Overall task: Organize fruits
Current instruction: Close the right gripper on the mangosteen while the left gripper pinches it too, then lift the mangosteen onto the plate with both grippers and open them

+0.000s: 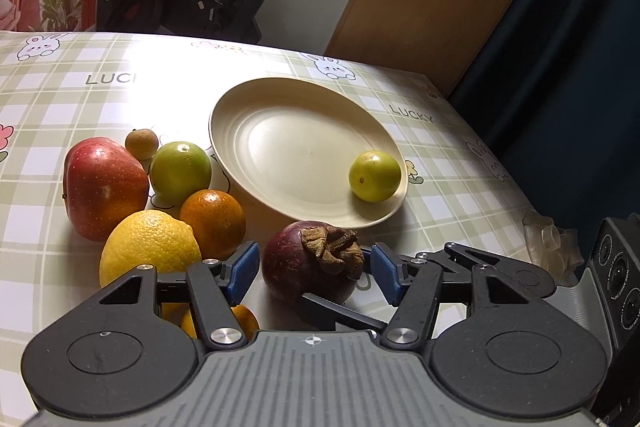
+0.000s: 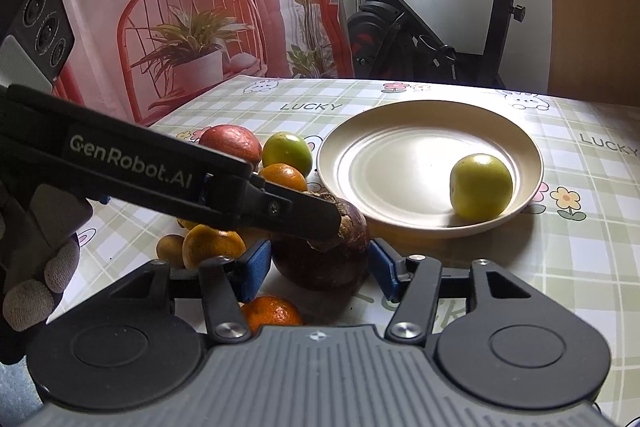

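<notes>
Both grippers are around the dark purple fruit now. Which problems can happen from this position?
1. The left gripper and right gripper both bracket the mangosteen, jaws open. They sit very close and could collide.
2. If either closes off-centre, the round mangosteen may roll into the orange or lemon beside it.
3. The green fruit rests near the plate rim; a careless placement might knock it off.

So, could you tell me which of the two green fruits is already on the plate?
The green fruit lying alone near the plate's rim; the other green fruit sits on the tablecloth beside the apple.
</notes>
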{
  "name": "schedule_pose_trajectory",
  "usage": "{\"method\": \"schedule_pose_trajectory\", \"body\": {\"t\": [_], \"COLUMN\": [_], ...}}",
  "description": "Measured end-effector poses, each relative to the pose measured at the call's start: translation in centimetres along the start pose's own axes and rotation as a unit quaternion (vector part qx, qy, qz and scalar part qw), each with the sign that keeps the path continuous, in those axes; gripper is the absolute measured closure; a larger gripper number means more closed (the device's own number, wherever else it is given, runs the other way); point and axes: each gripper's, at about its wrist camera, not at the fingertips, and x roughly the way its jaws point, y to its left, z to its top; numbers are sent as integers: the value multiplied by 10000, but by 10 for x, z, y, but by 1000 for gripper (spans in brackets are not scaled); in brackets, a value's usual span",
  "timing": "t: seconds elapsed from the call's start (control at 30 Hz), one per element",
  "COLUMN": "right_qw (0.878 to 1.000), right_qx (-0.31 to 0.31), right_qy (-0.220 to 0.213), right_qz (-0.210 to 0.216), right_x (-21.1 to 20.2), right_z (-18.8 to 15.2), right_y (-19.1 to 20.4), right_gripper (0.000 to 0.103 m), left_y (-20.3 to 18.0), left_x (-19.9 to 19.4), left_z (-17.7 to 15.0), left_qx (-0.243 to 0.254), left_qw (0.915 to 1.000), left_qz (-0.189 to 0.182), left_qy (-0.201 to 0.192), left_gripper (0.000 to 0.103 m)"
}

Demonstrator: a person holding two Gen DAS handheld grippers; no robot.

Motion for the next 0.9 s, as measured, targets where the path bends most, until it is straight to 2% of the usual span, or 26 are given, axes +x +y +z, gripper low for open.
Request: {"method": "schedule_pose_trajectory", "body": {"t": [0.4, 0.63, 0.9], "right_qw": [9999, 9994, 9993], "right_qx": [108, 269, 145], "right_qy": [62, -212, -327], "right_qz": [8, 64, 131], "right_x": [10, -6, 4], "right_z": [0, 21, 63], "right_y": [-3, -8, -18], "right_gripper": [41, 41, 41], "left_y": [-4, -24, -20], "left_x": [10, -9, -12], "left_z": [-5, 11, 47], "left_qx": [188, 640, 597], "left_qw": [9995, 9975, 9970], "left_qz": [146, 262, 237], "left_qy": [185, -164, -422], "left_gripper": [41, 41, 41]}}
